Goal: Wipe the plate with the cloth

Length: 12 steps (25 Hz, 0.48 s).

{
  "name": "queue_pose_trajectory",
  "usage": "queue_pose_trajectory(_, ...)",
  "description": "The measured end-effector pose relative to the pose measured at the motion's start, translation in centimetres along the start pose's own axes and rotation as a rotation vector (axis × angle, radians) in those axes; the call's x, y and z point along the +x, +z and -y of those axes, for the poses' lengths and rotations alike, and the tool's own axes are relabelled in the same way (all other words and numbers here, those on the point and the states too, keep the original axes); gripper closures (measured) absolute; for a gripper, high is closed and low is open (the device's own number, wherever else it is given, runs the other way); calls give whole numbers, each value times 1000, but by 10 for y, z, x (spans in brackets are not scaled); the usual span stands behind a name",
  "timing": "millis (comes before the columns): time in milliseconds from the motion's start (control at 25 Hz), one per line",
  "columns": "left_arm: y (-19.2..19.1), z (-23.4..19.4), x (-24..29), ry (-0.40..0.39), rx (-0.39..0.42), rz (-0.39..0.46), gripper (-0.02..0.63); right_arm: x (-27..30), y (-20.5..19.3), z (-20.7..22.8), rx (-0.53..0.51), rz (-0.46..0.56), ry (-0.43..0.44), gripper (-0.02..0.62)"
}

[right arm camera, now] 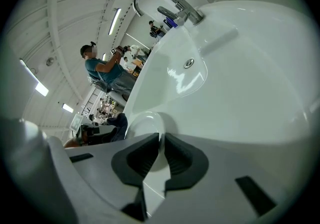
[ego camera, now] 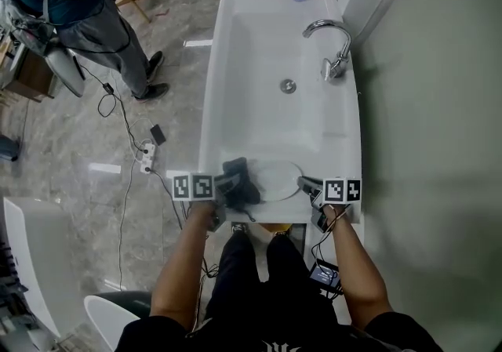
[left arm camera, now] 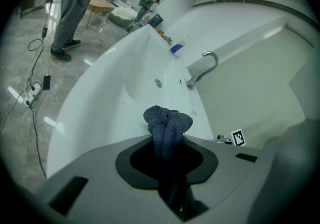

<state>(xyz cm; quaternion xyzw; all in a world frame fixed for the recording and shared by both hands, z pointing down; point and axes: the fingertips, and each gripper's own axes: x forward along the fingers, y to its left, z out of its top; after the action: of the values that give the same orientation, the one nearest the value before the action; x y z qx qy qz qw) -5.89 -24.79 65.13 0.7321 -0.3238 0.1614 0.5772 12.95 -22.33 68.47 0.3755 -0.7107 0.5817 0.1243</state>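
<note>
Cloth (left arm camera: 167,120) and plate (ego camera: 276,178) in white sink (ego camera: 267,37)

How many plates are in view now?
1: the white plate at the near end of the sink, its rim clamped in the right hand-held gripper; none seems hidden.

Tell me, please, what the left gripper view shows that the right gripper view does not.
Only the left gripper view: the left gripper clamped on the dark cloth, and a power strip on the floor. Only the right gripper view: the right gripper clamped on the white plate at its rim. Both: the white sink, its drain and the curved faucet.
</note>
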Motion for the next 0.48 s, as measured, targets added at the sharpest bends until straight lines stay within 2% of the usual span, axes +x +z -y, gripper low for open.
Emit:
queue_pose_trajectory(160,1,-4,-19,9,-5,31,542,0,0,0,1,1,-1,563)
queue_pose_trajectory(480,-8,17,-23,-31,51,58,542,0,3,-1,-38,3,13,563)
